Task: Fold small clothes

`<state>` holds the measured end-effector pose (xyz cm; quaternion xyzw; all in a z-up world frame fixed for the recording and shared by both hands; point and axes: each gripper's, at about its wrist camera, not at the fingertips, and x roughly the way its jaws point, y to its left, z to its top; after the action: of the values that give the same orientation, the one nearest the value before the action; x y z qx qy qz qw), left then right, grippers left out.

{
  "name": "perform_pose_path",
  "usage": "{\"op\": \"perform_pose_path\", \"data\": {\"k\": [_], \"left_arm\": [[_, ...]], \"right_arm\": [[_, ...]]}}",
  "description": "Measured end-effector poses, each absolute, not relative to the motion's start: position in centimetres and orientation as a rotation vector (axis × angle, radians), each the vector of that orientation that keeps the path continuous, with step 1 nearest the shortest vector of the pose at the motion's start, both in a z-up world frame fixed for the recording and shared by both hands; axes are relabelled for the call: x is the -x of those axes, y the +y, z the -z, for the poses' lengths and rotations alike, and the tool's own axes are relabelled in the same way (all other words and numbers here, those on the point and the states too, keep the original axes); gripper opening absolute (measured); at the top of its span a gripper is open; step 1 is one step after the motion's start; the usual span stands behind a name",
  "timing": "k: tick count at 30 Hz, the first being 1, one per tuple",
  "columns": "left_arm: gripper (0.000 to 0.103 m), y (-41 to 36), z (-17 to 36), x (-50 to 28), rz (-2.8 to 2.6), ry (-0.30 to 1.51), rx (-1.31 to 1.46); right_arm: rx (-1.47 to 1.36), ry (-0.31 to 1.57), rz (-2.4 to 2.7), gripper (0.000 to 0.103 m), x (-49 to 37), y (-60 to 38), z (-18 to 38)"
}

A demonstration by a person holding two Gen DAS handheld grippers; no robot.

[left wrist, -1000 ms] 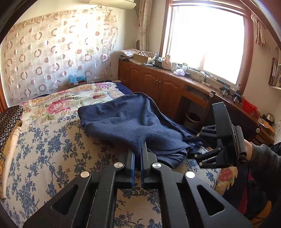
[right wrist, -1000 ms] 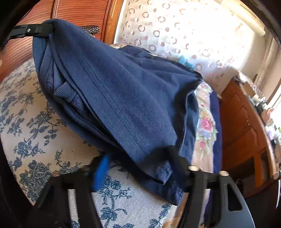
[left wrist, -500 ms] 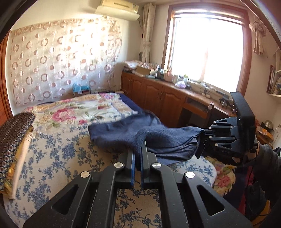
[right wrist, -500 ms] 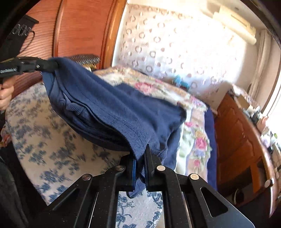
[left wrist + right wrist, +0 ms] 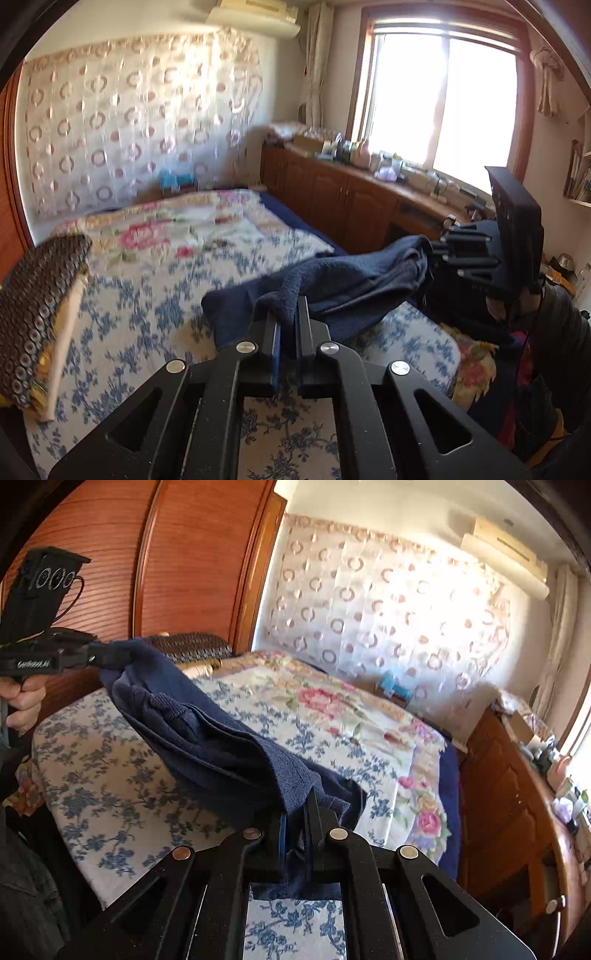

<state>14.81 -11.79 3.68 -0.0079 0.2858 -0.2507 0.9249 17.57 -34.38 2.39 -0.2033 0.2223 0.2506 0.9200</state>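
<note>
We hold both grippers raised and spread apart, left gripper [image 5: 287, 314] and right gripper [image 5: 297, 808] each with jaws clamped tight on cloth, fingers pointing forward.

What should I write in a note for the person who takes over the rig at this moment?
Left hand-held gripper: shut on one end of the blue garment.
Right hand-held gripper: shut on the other end.
The garment hangs between them, bunched and sagging above the bed, one part trailing down toward the sheet.
Done: garment picked up at both ends.
Left: no neat fold shows yet; probably lay it flat on the bed and fold it.
</note>
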Motion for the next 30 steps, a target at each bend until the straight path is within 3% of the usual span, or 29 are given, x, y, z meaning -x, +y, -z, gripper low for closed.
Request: {"op": "perform_pose_path", "data": {"k": [5,13,18,28,29,30], "left_arm": [[0.006,-11.3,-1.9,-17.2,0.497,0.645,0.031],[0.019,-11.2,-0.7,-21.9,0.486,0.675,0.033],[0.038,-11.3,-0.1,-24.7,0.473,0.687,0.007],[0.040,-11.9,2.0,-27.2,0.478,0.736,-0.052],[0.043,-11.9,2.2,-27.3,0.480,0.741,-0.056],[0.058,-12.1,2.5,-27.3,0.484,0.749,-0.062]], "right_arm": [[0.413,0.502,-0.531,0.007,-21.0,-32.9,-1.9],[0.350,0.530,-0.532,0.007,-25.8,-33.3,-1.7],[0.303,0.551,-0.547,0.007,-28.7,-33.5,-0.1],[0.186,0.593,-0.561,0.007,-31.6,-33.7,1.8],[0.180,0.590,-0.559,0.007,-31.8,-33.8,1.9],[0.174,0.588,-0.555,0.007,-31.9,-33.7,2.0]]}}
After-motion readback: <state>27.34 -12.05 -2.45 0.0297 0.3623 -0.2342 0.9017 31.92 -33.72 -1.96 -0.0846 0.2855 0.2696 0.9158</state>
